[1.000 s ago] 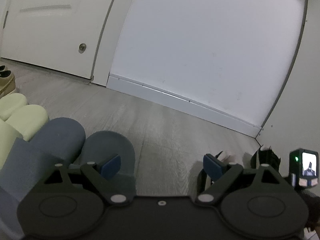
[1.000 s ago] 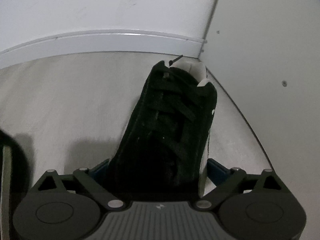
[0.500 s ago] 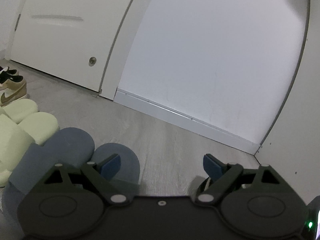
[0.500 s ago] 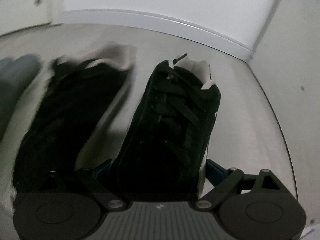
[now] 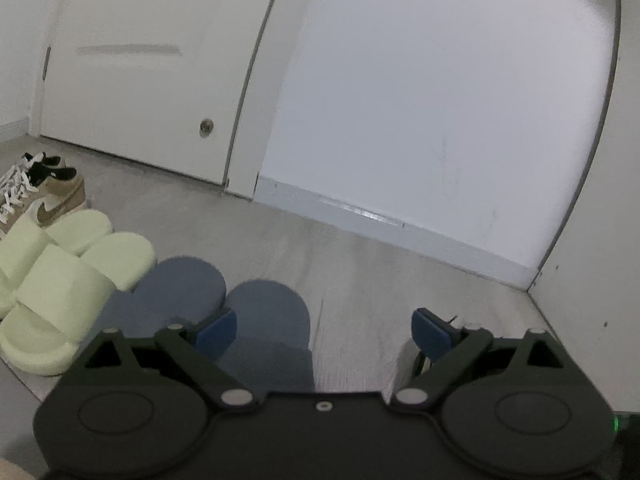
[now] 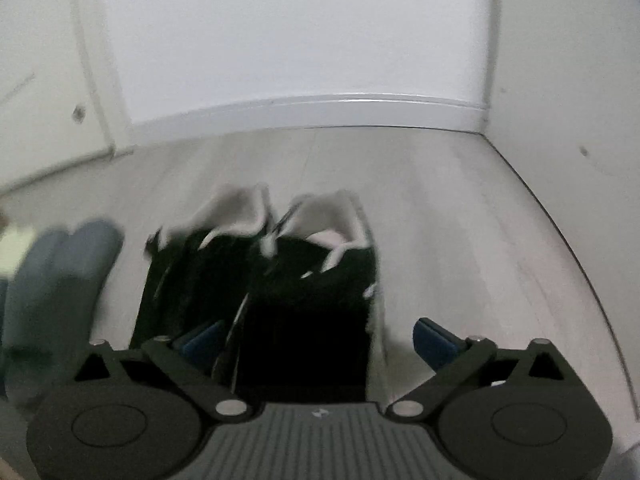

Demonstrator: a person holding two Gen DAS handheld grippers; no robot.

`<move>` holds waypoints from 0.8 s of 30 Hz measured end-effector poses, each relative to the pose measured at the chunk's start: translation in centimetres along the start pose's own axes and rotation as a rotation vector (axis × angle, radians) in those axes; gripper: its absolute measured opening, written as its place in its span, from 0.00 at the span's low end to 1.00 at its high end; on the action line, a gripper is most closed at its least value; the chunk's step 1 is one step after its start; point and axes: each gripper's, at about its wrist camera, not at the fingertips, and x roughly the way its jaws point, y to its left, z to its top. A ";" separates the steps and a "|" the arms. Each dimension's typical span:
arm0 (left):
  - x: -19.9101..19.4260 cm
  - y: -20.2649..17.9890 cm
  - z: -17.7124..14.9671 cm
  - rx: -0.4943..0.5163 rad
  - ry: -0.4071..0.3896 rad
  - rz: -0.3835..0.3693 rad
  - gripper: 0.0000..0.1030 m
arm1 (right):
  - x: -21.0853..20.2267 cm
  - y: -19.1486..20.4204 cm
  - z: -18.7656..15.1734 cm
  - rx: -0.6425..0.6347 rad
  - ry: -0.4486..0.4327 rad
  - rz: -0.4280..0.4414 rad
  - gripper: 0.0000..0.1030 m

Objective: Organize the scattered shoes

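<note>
Both black sneakers (image 6: 256,280) now sit paired near the blue slides (image 5: 224,312); right gripper (image 6: 320,340) has just opened, pulling back, and left gripper (image 5: 324,332) hangs open, empty, row's lining up

No readable words, letters or numbers anywhere in the two views. Only one brand sign visible: a brown curved swoosh mark on the side of the tan sneaker (image 5: 56,204), at the left edge of the left wrist view. Also a very small pale emblem on the ribbed grey plate (image 6: 319,413) at the bottom of the right wrist view, too small to read. Nothing legible on the black shoes (image 6: 280,280), blurred in that view.
</note>
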 end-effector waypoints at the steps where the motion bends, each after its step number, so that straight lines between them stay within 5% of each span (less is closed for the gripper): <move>1: 0.3 0.0 -0.1 0.004 0.009 0.007 0.93 | 0.0 -0.1 -0.1 0.019 0.007 -0.005 0.97; 6: 1.6 -0.2 -0.4 0.007 0.039 0.006 0.93 | 2.2 0.1 -0.5 0.056 0.084 0.060 0.93; 16: 2.2 0.1 -0.7 -0.041 0.036 0.009 0.93 | 2.7 1.8 -1.2 0.006 0.022 0.097 0.83; 24: 1.6 -0.2 -0.8 -0.048 0.010 -0.007 0.93 | 2.9 5.8 -1.9 -0.114 0.037 0.234 0.83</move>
